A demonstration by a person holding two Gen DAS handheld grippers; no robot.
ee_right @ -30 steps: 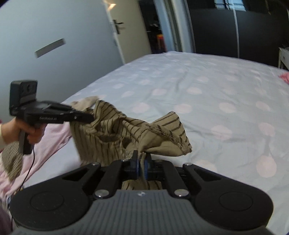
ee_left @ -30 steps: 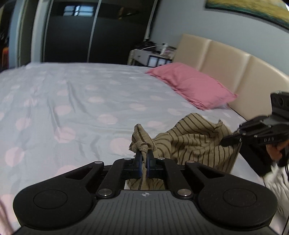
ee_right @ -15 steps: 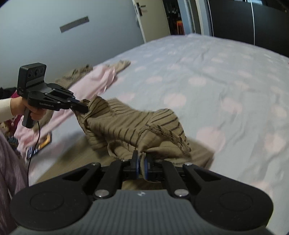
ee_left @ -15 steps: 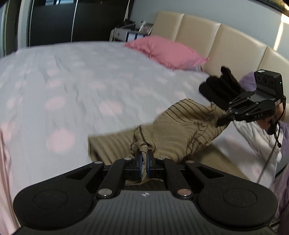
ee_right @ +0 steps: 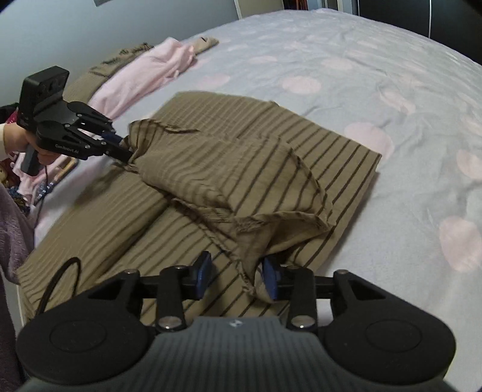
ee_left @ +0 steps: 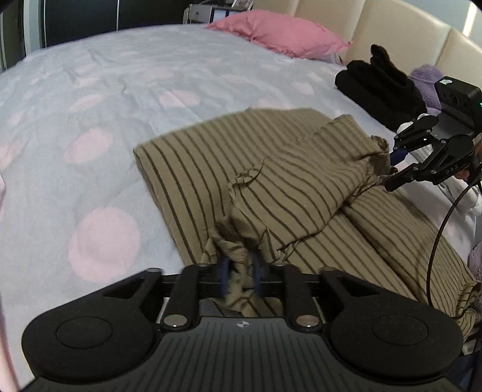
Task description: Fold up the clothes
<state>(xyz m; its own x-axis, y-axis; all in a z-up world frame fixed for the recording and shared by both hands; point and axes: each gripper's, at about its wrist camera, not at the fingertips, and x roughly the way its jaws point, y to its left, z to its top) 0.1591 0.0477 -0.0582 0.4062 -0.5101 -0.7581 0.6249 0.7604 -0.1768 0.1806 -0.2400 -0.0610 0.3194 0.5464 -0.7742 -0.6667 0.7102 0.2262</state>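
Observation:
A brown striped garment [ee_left: 286, 181] [ee_right: 241, 169] lies on the dotted bedsheet [ee_left: 90, 105], its upper half folded over the lower. My left gripper [ee_left: 241, 274] [ee_right: 122, 146] is low over one corner of the folded layer. Its jaws are opening, with bunched cloth loose between the blue pads. My right gripper [ee_right: 238, 274] [ee_left: 390, 170] is at the other corner and is also opening. The cloth there hangs against the right pad [ee_right: 269, 282], and the left pad stands clear of it.
A pink pillow [ee_left: 286, 36] lies by the beige headboard [ee_left: 376, 27], with folded black clothes [ee_left: 382, 84] and a purple item [ee_left: 424, 75] near it. A pink garment [ee_right: 150, 72] and another brown one [ee_right: 120, 60] lie at the bed's far side. A hand [ee_right: 15, 138] holds the left gripper.
Both grippers came down toward the bed, and the garment that hung between them now lies folded over on the sheet. Both pairs of jaws, shut on its corners before, now stand apart.

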